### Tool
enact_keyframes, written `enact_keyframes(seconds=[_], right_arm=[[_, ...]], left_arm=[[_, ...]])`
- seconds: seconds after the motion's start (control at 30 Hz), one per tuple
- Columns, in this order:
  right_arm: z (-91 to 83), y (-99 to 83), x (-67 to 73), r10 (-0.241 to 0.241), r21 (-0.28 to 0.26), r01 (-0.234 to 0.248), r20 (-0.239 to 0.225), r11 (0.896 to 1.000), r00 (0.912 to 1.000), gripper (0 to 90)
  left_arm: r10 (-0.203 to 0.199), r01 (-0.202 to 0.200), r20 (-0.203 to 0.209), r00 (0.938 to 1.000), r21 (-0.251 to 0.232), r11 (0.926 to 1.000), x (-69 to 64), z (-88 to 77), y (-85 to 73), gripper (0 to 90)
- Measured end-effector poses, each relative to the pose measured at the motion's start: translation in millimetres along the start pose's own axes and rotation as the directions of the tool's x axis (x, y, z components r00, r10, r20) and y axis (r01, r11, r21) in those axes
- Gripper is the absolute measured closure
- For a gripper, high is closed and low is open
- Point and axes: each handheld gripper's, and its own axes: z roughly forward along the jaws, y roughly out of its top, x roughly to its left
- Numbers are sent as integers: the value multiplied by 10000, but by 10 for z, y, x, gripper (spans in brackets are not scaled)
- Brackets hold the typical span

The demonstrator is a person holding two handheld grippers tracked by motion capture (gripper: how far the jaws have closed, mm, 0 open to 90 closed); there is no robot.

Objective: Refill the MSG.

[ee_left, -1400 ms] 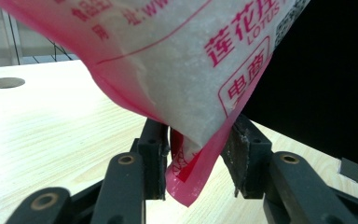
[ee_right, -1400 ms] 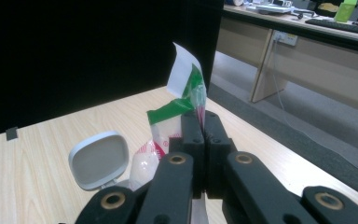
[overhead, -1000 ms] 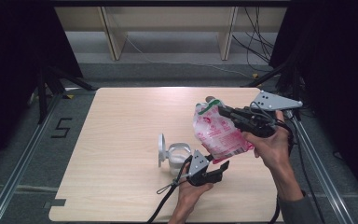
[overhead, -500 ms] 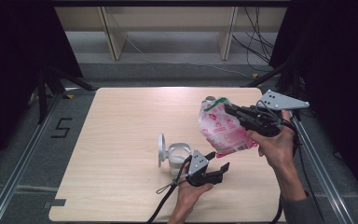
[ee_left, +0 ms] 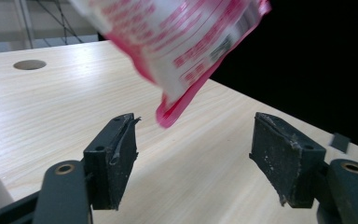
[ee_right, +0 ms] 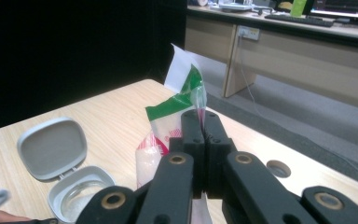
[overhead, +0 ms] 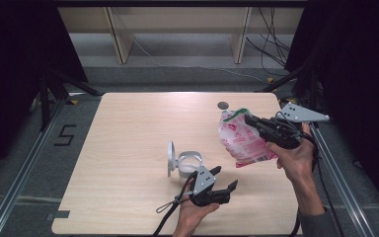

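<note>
While the right gripper (overhead: 250, 120) clamps the pink-and-white plastic pouch (overhead: 239, 140) aloft, the left gripper (overhead: 225, 178), jaws just opened and empty, waits at five o'clock of the open grey lidded container (overhead: 187, 162); pouring remains.

Lab recording bay, black curtains (overhead: 10, 44), floor rails (overhead: 24, 163), office desks (ee_right: 279, 32) behind

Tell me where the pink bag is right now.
In the high view the pink bag hangs at the table's right side, pinched by the right gripper, right of the open grey container.
</note>
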Motion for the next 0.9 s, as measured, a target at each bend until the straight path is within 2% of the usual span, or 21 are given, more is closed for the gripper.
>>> enact_keyframes(seconds=[0.03, 0.1, 0.17, 0.2, 0.23, 0.43, 0.47, 0.5, 0.53, 0.6, 0.67, 0.7, 0.77, 0.83, 0.9], right_arm=[[13, -30, -31, -131, 47, 131, -56, 9999, 9999, 900], [19, -84, -29, 268, 255, -265, -90, 9993, 9996, 900], [39, -146, -79, -3, 159, 2, 32, 9999, 10000, 900], [51, -183, -96, 32, 279, -34, 68, 9996, 10000, 900], [59, -205, -97, 232, 406, -231, -36, 9989, 9997, 900], [91, -397, -187, 517, 885, -545, 336, 9946, 9981, 900], [87, -426, -217, 615, 789, -642, 361, 9948, 9975, 900], [71, -430, -255, 520, 751, -547, 371, 9957, 9980, 900], [56, -430, -256, 669, 781, -701, 420, 9945, 9969, 900], [33, -443, -270, 622, 818, -663, 511, 9944, 9968, 900], [25, -450, -298, 466, 799, -511, 575, 9955, 9973, 900], [19, -452, -287, 656, 827, -709, 654, 9940, 9957, 900], [1, -460, -315, 440, 1008, -506, 667, 9936, 9968, 900], [-12, -465, -316, 475, 1041, -562, 845, 9930, 9953, 900], [-30, -474, -338, 364, 1076, -476, 1037, 9931, 9939, 900]], left_arm=[[11, -11, 76, 10000, -54, 10000, -4, 2, -12, 307], [2, -2, 43, 10000, -17, 10000, -23, -12, -42, 307], [75, -74, -71, 9999, 131, 9999, -31, -33, -62, 308], [52, -51, -37, 10000, 70, 10000, -30, -32, -71, 308], [63, -64, 7, 10000, 69, 10000, -28, -41, -79, 309], [169, -169, -49, 9998, -16, 9999, -47, -111, -67, 313], [173, -173, -60, 9998, -15, 9998, -47, -114, -71, 311], [152, -152, -87, 9998, -4, 9999, -50, -117, -75, 311], [152, -152, -59, 9999, -16, 9999, -55, -120, -83, 310], [186, -186, -38, 9998, 16, 9998, -67, -133, -91, 309], [220, -220, -28, 9998, -10, 9998, -83, -148, -100, 308], [270, -270, -52, 9996, -55, 9996, -90, -153, -108, 308], [315, -315, -59, 9995, -46, 9995, -86, -166, -119, 307], [272, -272, -93, 9996, 13, 9996, -90, -193, -135, 307], [423, -423, -32, 9991, -88, 9991, -78, -213, -153, 308]])
